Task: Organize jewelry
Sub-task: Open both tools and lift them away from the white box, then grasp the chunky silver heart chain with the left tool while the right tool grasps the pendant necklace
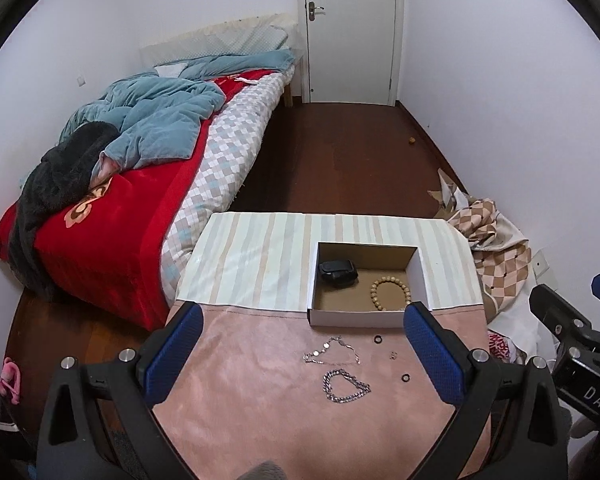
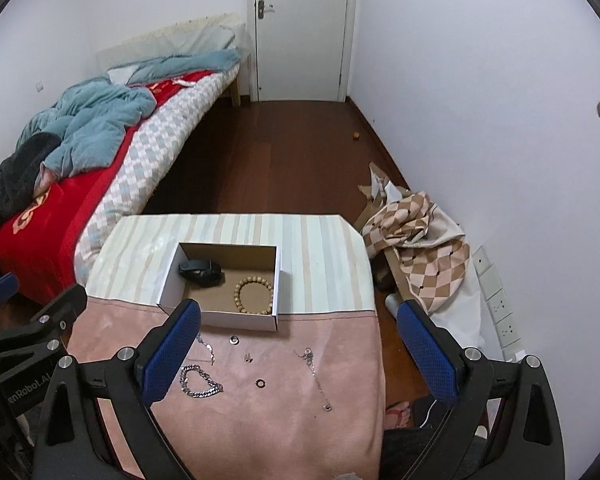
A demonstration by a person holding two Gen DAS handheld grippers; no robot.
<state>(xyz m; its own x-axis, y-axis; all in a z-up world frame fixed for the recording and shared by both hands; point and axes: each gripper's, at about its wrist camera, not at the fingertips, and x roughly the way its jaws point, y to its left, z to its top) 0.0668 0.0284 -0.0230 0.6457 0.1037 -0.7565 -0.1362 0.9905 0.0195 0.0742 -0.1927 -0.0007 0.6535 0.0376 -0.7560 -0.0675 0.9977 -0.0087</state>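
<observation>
An open white cardboard box (image 1: pixel 358 318) (image 2: pixel 220 316) sits mid-table and holds a black watch (image 1: pixel 338 271) (image 2: pixel 201 270) and a wooden bead bracelet (image 1: pixel 391 294) (image 2: pixel 254 295). On the pink cloth in front lie a thick silver chain (image 1: pixel 346 387) (image 2: pixel 200 381), a thin silver necklace (image 1: pixel 332 352), two small black rings (image 1: pixel 378 339) (image 1: pixel 405 377), a small earring (image 1: pixel 393 356) (image 2: pixel 248 357) and another thin chain (image 2: pixel 315 376). My left gripper (image 1: pixel 302 354) is open and empty above the chains. My right gripper (image 2: pixel 300 354) is open and empty above the cloth.
The table (image 1: pixel 260 256) has a striped cloth at the back and pink cloth in front. A bed (image 1: pixel 140 168) with blankets stands to the left. Checked fabric and cardboard (image 2: pixel 416 232) are piled on the floor at the right. A wall socket strip (image 2: pixel 500 304) is at the right.
</observation>
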